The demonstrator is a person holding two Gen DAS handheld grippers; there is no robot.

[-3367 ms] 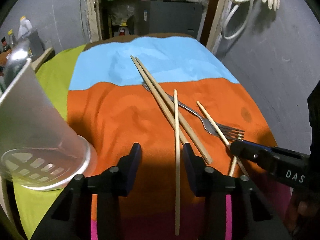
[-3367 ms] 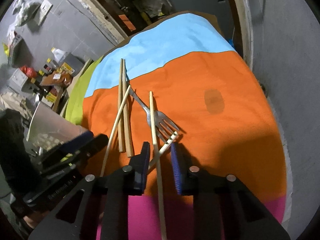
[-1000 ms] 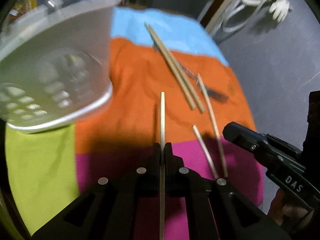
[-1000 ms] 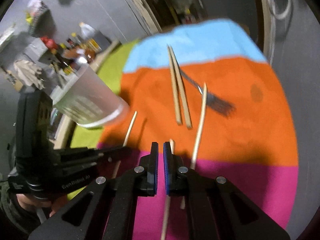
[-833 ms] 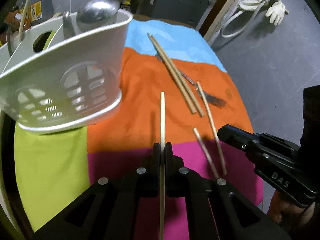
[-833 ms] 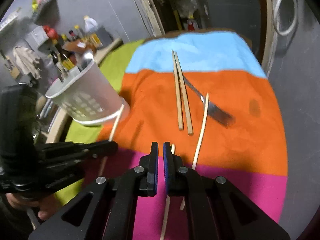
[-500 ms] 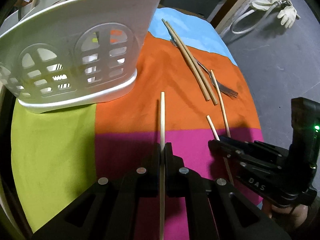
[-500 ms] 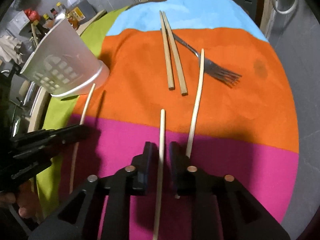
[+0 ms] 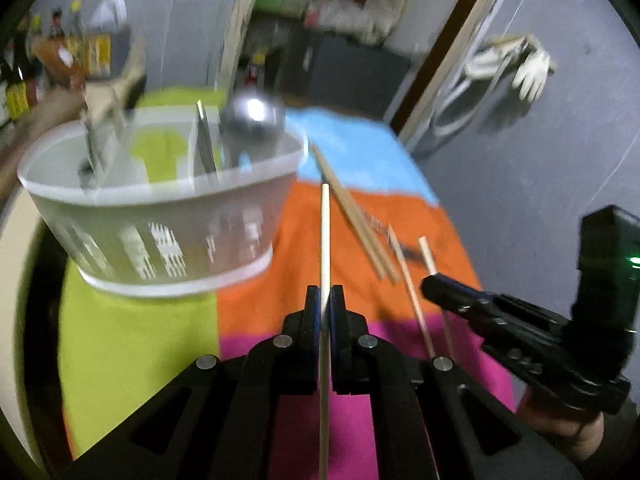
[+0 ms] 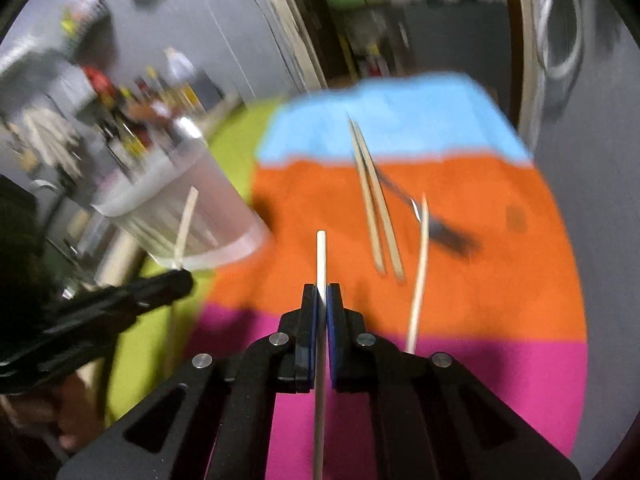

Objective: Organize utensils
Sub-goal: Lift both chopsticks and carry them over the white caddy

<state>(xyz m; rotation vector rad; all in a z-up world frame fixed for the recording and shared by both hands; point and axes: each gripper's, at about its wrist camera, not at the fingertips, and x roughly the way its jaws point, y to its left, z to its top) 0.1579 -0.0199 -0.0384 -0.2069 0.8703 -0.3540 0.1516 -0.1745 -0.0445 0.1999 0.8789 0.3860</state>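
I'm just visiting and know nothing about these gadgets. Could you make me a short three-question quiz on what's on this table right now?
1. True or false: each claw, left and right, is shut on a thin wooden stick.
2. Which metal utensil lies on the cloth partly under the pair of chopsticks? A) fork B) knife C) whisk
3. Fill in: the white basket stands mostly on the ___ stripe of the cloth.

Key: 1 true; 2 A, the fork; 3 green.
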